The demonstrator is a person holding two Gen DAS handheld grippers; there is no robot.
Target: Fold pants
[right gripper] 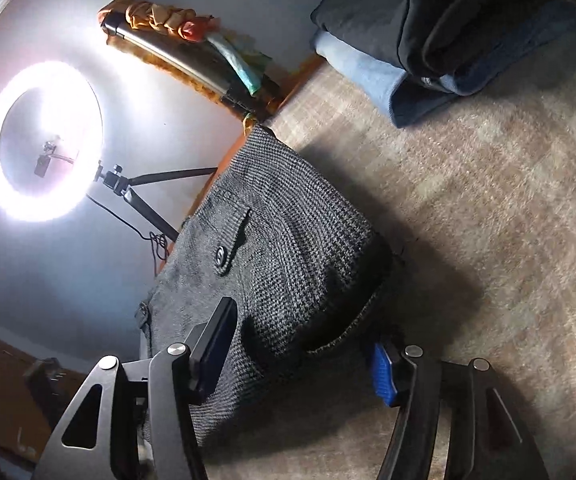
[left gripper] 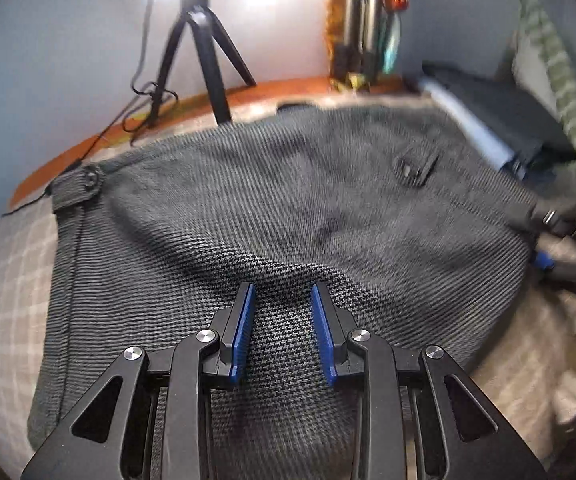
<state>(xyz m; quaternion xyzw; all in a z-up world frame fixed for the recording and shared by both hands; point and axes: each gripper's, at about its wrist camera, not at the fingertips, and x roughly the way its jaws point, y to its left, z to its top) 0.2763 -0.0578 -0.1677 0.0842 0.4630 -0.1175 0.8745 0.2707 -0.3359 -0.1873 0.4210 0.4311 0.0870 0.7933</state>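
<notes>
Grey houndstooth pants (left gripper: 272, 208) are being displayed spread over a beige plaid bedcover (left gripper: 12, 280), buttoned pocket flap (left gripper: 416, 168) uppermost. The left gripper (left gripper: 283, 292) is being held just above the cloth, jaws parted, nothing gripped. The right gripper (right gripper: 308, 332) is being held wide open astride a folded edge of the pants, not closed on it. Folded dark and blue garments (right gripper: 428, 40) are being kept well apart; a ring light (right gripper: 44, 140) is being run on a tripod (left gripper: 204, 52).
</notes>
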